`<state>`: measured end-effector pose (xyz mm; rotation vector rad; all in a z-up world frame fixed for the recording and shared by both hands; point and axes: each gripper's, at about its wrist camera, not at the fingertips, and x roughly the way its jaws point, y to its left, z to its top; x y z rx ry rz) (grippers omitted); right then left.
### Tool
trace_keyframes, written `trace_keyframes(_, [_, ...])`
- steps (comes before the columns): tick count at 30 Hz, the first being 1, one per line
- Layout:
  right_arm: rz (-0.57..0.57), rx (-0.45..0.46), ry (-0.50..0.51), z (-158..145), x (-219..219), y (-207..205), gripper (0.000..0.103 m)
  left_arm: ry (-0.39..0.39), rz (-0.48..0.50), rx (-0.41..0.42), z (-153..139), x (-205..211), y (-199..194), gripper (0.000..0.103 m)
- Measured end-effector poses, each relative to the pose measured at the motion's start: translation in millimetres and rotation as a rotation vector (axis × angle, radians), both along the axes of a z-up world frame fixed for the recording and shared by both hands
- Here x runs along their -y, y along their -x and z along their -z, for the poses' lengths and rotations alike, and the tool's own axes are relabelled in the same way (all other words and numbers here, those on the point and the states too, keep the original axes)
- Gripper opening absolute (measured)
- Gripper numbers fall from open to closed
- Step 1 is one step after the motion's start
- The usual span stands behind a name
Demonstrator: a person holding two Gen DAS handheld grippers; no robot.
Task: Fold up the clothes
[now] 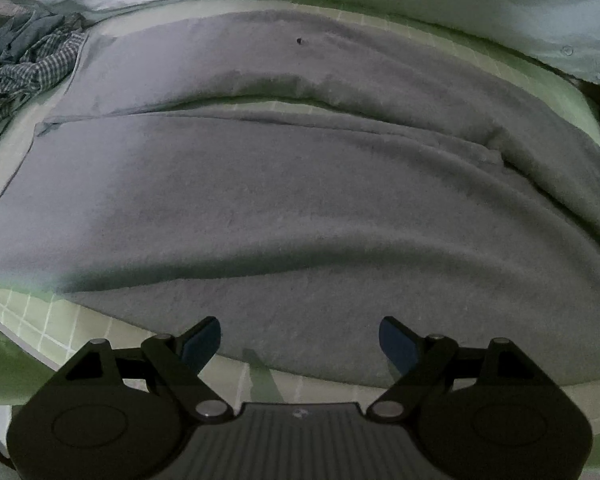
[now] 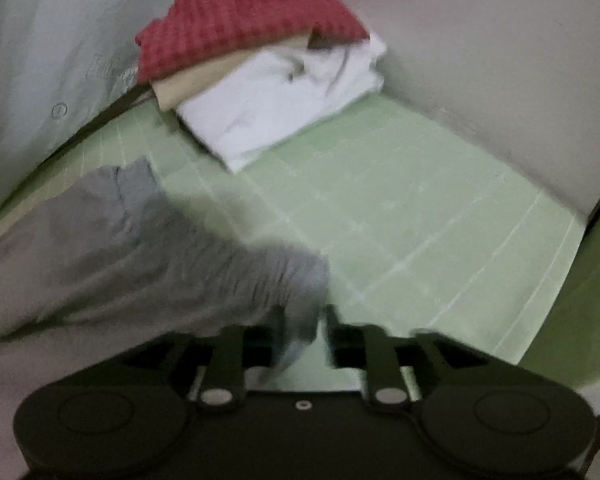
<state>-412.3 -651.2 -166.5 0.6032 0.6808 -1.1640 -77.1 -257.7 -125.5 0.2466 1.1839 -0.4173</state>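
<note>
Left wrist view: the left gripper (image 1: pixel 300 340) hangs with jaws wide apart and empty over the near hem of the grey garment (image 1: pixel 284 200), which lies lengthwise across the green mat (image 1: pixel 40 320); checked clothes (image 1: pixel 32 68) sit at the far-left corner. Right wrist view: the right gripper (image 2: pixel 304 332), jaws partly apart, has the garment's bunched cuff (image 2: pixel 300 280) between them; whether they pinch it I cannot tell. A folded stack (image 2: pixel 268 80) lies beyond.

A pale green cutting mat (image 2: pixel 420 216) with a white grid covered the desk. Along its far edge in the left wrist view lay a sheet of translucent plastic (image 1: pixel 480 4), which bore a small round mark. In the right wrist view the same plastic stood at the left, and a plain off-white wall (image 2: pixel 500 60) rose behind the mat on the right.
</note>
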Motion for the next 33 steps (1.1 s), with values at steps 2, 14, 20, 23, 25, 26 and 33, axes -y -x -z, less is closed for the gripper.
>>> trace_keyframes(2, [-0.021, 0.009, 0.058, -12, 3, -10, 0.049, 0.010, -0.013, 0.007, -3, -2, -4, 0.087])
trace_keyframes(14, [-0.357, 0.134, 0.037, -6, 93, -131, 0.039, 0.027, -0.149, 0.035, -19, 2, -22, 0.087])
trace_keyframes(20, [-0.396, 0.142, -0.051, 21, 131, -174, 0.059, 0.013, -0.239, 0.035, -24, 8, -33, 0.087])
trace_keyframes(23, [-0.409, 0.141, -0.082, 31, 143, -182, 0.039, -0.002, -0.261, 0.035, -26, 15, -35, 0.087])
trace_keyframes(25, [-0.398, 0.133, -0.018, 30, 144, -183, 0.019, -0.026, -0.263, 0.028, -25, 18, -34, 0.087])
trace_keyframes(26, [-0.376, 0.134, 0.018, 29, 142, -181, 0.016, -0.033, -0.266, 0.025, -25, 18, -34, 0.087])
trace_keyframes(33, [-0.242, 0.045, 0.105, 28, 154, -179, 0.025, -0.049, -0.315, 0.029, -23, 11, -40, 0.087])
